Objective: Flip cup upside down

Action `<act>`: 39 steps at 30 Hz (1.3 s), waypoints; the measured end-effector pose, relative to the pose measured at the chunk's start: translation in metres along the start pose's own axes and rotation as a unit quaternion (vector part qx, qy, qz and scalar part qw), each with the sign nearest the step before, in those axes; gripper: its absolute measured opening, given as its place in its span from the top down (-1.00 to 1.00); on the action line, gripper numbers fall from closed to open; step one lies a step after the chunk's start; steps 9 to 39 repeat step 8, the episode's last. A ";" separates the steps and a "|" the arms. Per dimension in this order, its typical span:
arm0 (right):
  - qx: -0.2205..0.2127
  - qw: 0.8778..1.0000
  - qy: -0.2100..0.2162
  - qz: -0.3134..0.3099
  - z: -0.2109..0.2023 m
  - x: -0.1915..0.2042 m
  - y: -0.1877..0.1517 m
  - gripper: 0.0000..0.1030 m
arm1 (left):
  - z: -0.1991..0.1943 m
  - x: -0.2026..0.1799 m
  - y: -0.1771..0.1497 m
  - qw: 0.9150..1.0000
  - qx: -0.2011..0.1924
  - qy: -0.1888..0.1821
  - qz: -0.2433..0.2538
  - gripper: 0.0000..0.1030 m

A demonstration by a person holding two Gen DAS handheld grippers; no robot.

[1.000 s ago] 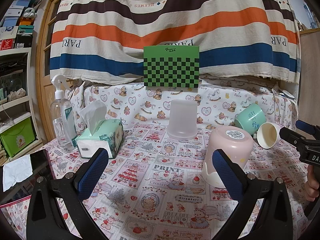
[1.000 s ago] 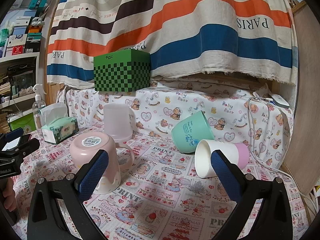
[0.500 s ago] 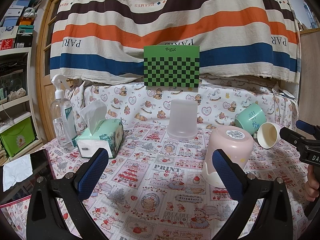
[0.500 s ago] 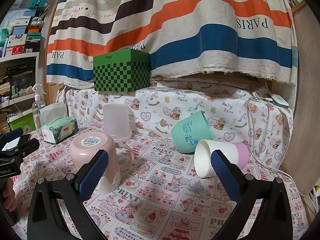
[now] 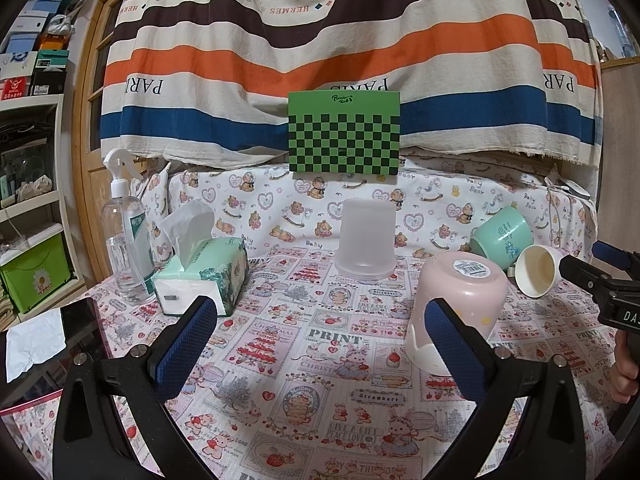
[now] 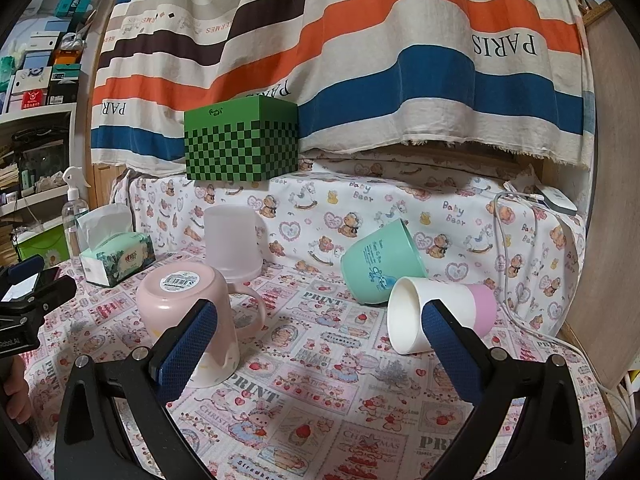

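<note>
Both claws are held spread and empty: the left gripper point(image 5: 320, 344) low in its frame, the right gripper point(image 6: 318, 344) likewise. Between the right fingers, right of centre, the white-and-pink cup point(image 6: 436, 314) is seen lying sideways on the tablecloth point(image 6: 320, 380), touching the mint cup point(image 6: 380, 266).

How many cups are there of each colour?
Pink cup, upside down: 1
Clear cup, upside down: 1
Green cup, lying on its side: 1
White and pink cup, lying on its side: 1
Total: 4 cups
</note>
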State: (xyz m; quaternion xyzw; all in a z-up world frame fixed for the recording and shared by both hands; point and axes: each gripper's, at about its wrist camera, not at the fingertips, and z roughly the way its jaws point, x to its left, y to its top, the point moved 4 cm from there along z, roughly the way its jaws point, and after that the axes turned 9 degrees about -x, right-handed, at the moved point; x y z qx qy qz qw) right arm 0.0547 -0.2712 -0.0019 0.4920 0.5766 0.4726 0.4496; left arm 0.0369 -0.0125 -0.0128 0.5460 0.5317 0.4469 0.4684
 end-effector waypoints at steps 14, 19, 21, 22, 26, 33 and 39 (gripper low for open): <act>0.000 1.000 0.000 0.000 0.001 0.001 0.001 -1.00 | 0.000 0.000 0.000 1.000 0.000 0.000 0.000 -1.00; 0.000 1.000 0.000 0.000 0.001 0.001 0.001 -1.00 | 0.000 0.000 0.000 1.000 0.000 0.000 0.000 -1.00; 0.000 1.000 0.000 0.000 0.001 0.001 0.001 -1.00 | 0.000 0.000 0.000 1.000 0.000 0.000 0.000 -1.00; 0.000 1.000 0.000 0.000 0.001 0.001 0.001 -1.00 | 0.000 0.000 0.000 1.000 0.000 0.000 0.000 -1.00; 0.000 1.000 0.000 0.000 0.001 0.001 0.001 -1.00 | 0.000 0.000 0.000 1.000 0.000 0.000 0.000 -1.00; 0.000 1.000 0.000 0.000 0.001 0.001 0.001 -1.00 | 0.000 0.000 0.000 1.000 0.000 0.000 0.000 -1.00; 0.000 1.000 0.000 0.000 0.001 0.001 0.001 -1.00 | 0.000 0.000 0.000 1.000 0.000 0.000 0.000 -1.00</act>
